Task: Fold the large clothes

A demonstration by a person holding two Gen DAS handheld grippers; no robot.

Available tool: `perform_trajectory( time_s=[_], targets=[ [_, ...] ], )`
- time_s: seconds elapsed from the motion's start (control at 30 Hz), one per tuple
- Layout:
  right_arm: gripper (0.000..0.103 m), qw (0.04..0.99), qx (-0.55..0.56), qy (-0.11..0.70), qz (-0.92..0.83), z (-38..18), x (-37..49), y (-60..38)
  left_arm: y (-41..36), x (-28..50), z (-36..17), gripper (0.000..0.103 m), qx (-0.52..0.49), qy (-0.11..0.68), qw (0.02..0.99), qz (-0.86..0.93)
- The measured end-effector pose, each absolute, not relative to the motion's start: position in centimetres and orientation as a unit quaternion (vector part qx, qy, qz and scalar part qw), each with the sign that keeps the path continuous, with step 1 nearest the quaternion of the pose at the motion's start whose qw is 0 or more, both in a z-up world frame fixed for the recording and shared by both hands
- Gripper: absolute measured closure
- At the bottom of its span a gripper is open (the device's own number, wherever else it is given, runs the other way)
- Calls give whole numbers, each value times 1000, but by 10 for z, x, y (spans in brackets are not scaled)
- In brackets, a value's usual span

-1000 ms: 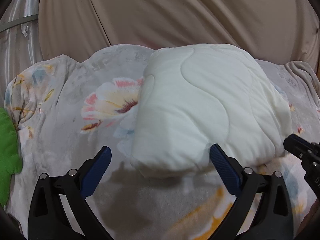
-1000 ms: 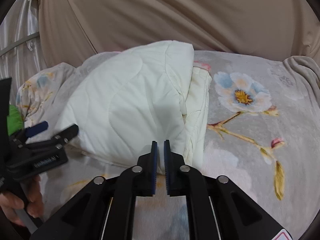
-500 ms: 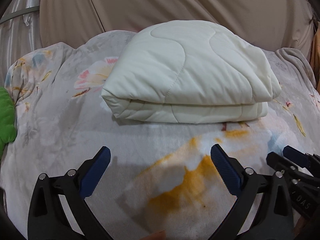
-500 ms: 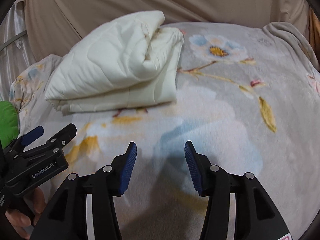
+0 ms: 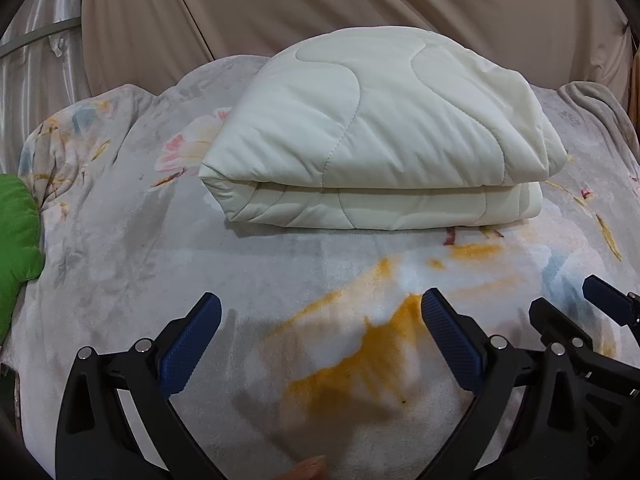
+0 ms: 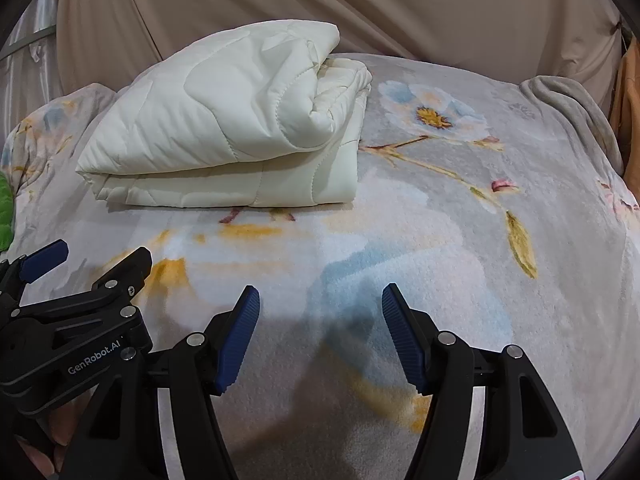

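Quilt (image 5: 372, 132) sits folded on the floral blanket (image 5: 120, 240). Left gripper (image 5: 320, 332) and right gripper (image 6: 320, 332) both hover apart from it, jaws wide open, holding nothing.

Both fisheye views are evenly and softly lit from above, fairly bright, with no harsh glare. The cream quilt (image 5: 376, 136) is the brightest surface and keeps its stitching detail. The left gripper (image 5: 320, 344) and right gripper (image 6: 320, 336) cast soft grey shadows on the floral blanket (image 6: 460, 240). Edges bow strongly, corners vignette to black, and focus is sharp centrally.
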State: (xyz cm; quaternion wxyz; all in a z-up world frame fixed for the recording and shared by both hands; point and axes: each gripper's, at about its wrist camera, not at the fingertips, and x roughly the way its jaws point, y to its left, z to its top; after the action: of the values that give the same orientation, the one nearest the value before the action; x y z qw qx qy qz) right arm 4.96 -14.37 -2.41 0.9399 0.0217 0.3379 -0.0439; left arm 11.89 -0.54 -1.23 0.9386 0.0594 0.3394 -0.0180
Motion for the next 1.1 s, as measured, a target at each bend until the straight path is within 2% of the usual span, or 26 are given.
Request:
perform_trajectory(
  time_s=[1.1],
  targets=[
    [41,940,18,338,-43,-25,52,-147,-8,114,-10,6,68,336,939,-12]
  ],
)
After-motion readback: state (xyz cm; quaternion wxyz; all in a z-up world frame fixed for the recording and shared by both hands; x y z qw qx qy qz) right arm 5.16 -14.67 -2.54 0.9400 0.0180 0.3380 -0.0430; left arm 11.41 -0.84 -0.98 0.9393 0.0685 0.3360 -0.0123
